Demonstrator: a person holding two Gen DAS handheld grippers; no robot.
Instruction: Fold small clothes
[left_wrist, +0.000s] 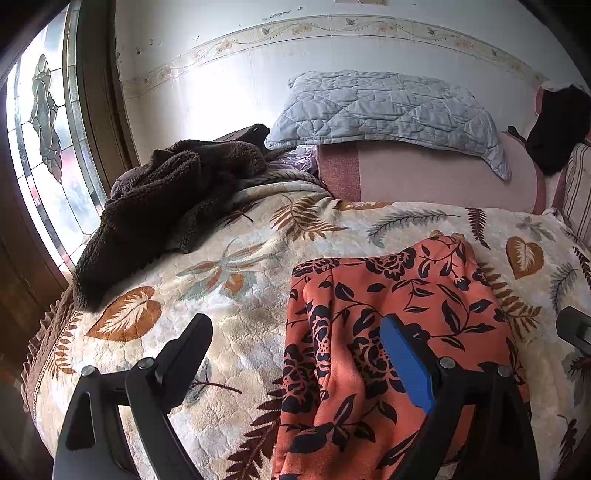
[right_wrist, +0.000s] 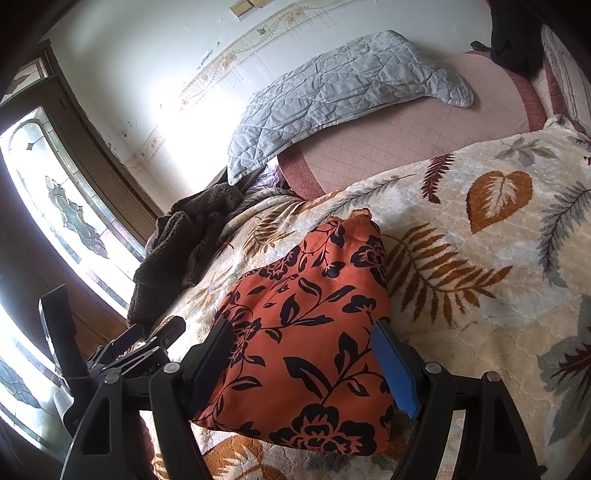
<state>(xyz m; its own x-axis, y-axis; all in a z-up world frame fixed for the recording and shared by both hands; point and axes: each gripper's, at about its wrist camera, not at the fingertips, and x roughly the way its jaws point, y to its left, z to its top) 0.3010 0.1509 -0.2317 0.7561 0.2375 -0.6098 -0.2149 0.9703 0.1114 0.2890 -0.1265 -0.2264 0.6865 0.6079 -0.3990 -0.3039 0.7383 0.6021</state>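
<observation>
- Orange floral garment lies folded on the leaf-print blanket.
- Left gripper: fingers spread, holding nothing.
- Right gripper: fingers spread astride the garment, not pinching.

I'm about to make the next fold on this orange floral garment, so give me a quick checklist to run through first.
1. Left gripper open: ok.
2. Right gripper open, not clamping cloth: ok.
3. Orange floral garment lying on the leaf-print blanket: ok.
4. Garment already folded narrow, edges fairly even: ok.
5. Brown fleece apart from the garment: ok.
6. Near hem lying flat: cannot tell, hidden by the grippers.
</observation>
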